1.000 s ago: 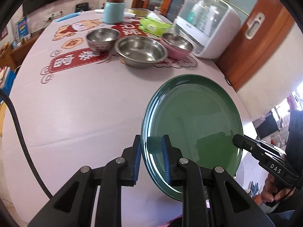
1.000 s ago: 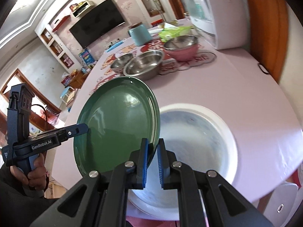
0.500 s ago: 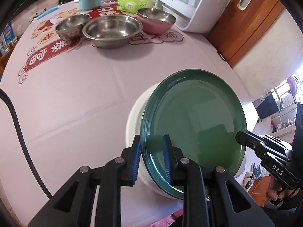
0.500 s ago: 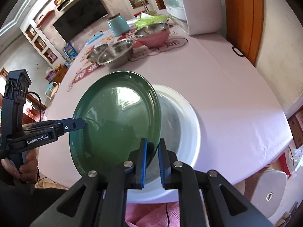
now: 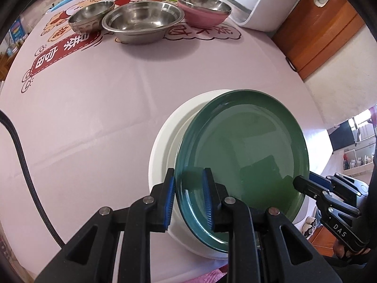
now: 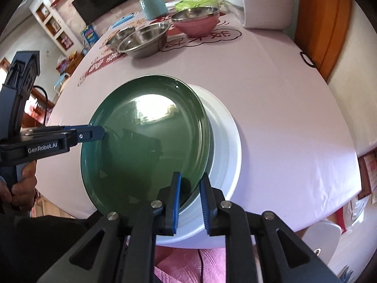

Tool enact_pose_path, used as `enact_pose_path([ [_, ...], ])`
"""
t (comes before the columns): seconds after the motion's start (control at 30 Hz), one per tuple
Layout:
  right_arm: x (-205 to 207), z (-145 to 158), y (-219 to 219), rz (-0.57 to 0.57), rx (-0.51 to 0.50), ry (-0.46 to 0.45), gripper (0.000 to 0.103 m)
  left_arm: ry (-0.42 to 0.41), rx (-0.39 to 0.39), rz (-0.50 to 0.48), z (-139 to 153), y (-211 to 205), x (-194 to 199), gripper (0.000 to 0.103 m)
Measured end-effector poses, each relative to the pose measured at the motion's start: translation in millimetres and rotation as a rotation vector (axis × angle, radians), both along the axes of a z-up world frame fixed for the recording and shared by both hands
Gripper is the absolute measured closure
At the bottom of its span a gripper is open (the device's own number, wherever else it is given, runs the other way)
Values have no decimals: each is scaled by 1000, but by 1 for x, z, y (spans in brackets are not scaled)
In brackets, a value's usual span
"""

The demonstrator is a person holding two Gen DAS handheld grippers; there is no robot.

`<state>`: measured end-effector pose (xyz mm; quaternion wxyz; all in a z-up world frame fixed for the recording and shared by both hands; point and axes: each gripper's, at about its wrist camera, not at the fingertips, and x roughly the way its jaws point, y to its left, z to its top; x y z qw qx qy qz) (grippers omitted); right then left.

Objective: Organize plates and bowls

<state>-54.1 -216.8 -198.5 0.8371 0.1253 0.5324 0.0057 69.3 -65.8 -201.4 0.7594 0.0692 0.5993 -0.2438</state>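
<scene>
Spreading wide, the pink table (image 5: pixel 99 108) is carrying a white plate (image 5: pixel 165 141) near its close edge, the green plate (image 5: pixel 242 155) tilting onto it; left hand-held gripper (image 5: pixel 188 195) pinching its rim, right hand-held gripper (image 6: pixel 190 198) loosening, pads just parting.

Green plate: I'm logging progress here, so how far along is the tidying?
Done: nothing stacked yet. In hand: the green plate tilts over the white plate, left gripper clamping its rim, right gripper jaws just opening around it. Left: settling it, then the three bowls.
</scene>
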Motion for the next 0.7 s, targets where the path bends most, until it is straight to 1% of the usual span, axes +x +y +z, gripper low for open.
enact_pose_path([
  [0.13, 2, 1, -1, 25, -2, 5, 86, 9, 17, 13, -4, -1, 2, 83],
  [0.23, 3, 0, -2, 30, -27, 19, 84, 9, 10, 12, -3, -1, 2, 83],
  [0.53, -1, 1, -4, -11, -37, 29, 83, -2, -8, -29, 0, 0, 1, 83],
  [0.6, -3, 2, -2, -21, -42, 33, 81, -11, -14, -44, 3, 1, 1, 83],
  [0.7, -5, 4, 1, -39, -51, 21, 75, -31, -27, -71, 9, 5, 0, 82],
])
